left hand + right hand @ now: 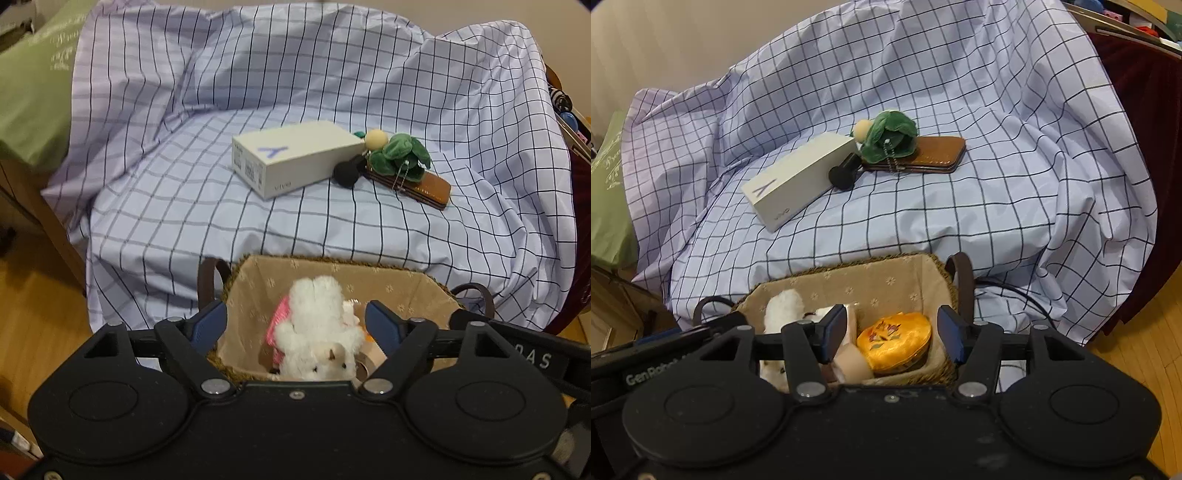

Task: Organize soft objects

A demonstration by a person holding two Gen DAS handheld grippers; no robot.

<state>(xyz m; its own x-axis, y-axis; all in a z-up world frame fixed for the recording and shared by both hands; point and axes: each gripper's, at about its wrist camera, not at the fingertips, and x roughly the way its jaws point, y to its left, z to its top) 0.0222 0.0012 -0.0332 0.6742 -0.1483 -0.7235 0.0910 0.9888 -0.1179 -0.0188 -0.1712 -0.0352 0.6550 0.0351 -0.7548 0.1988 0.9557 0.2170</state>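
A woven basket [406, 284] with beige lining stands at the near edge of the checked sheet; it also shows in the right wrist view [886, 282]. A white plush toy [317, 332] with a pink part lies in it, between the open fingers of my left gripper [297, 326], not gripped. In the right wrist view the plush [783, 308] lies left in the basket and an orange embroidered pouch [895, 341] lies below my open right gripper [892, 338]. A green plush [400, 155] [890, 134] rests farther back on a brown wallet.
On the sheet [221, 221] farther back lie a white box [291, 160], a black foam piece [347, 173], a cream ball [376, 139] and a brown wallet [428, 188]. A green cushion [29, 96] is at the left. Wooden floor [33, 314] lies below.
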